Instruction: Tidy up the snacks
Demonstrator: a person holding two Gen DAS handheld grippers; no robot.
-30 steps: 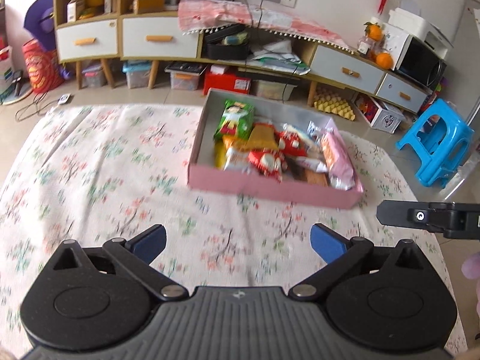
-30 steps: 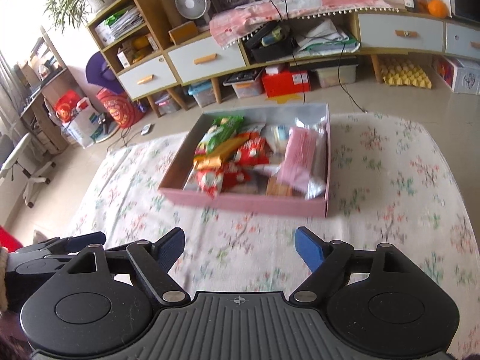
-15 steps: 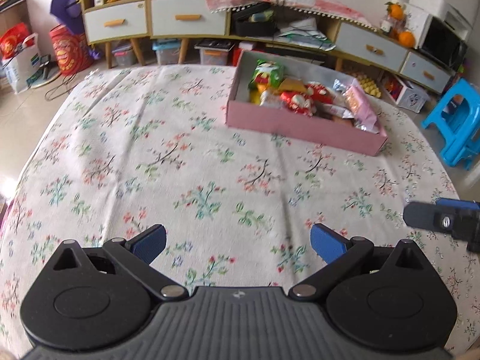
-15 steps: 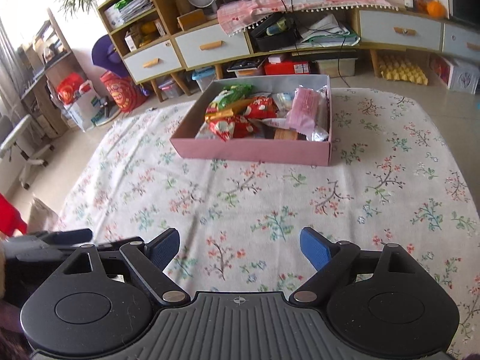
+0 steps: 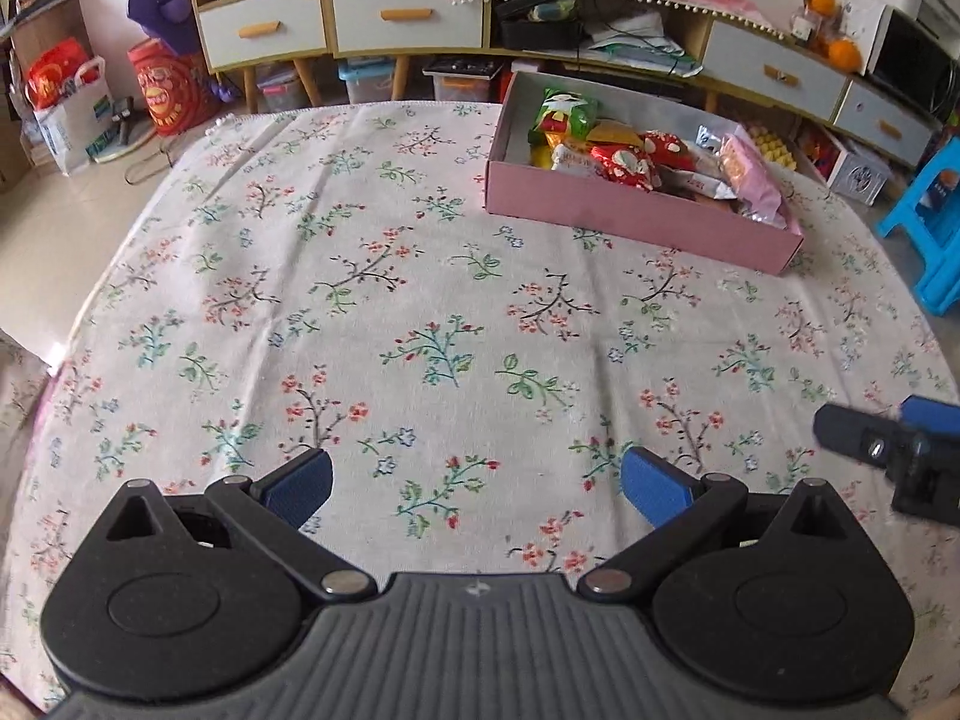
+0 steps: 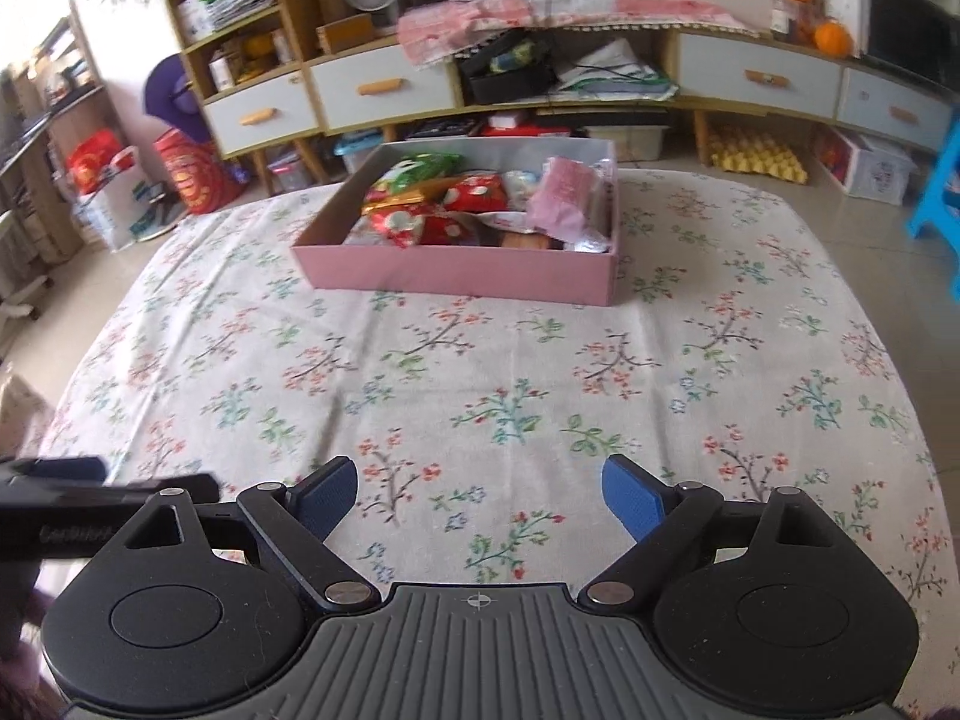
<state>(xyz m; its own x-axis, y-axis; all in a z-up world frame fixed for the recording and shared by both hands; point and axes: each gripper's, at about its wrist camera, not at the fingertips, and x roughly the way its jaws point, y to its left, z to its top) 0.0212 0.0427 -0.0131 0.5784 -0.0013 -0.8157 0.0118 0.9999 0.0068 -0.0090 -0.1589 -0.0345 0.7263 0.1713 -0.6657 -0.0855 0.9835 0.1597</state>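
The left gripper point(image 5: 477, 483) hovers low over the near part of the floral tablecloth point(image 5: 372, 300), its blue-padded fingers point(image 5: 298, 483) spread wide with nothing between them. The right gripper point(image 6: 480, 492) sits level beside it in the same pose, jaws parted and empty, aimed along the table toward the far side. Each tool intrudes on the other's view: the right one shows as a dark bar with a blue tip at the right edge of the left camera, and the left one as a black arm at the lower left of the right camera, bearing pale lettering too blurred and cut off to read. Well beyond both, on the far half of the cloth, stands the pink box point(image 6: 456, 273), a shallow open tray that holds the snacks point(image 6: 474, 204) heaped together (a green packet at the back, red wrappers in the middle, a pink packet on the right side). Printing shows on several wrappers, but none of it is legible at this range, and the lower packets are hidden under the upper ones. Past the table, a long cabinet point(image 6: 384, 90) with grey drawers runs along the wall; what looks like a microwave point(image 5: 912, 51) stands at its right end, partly cropped by the frame.
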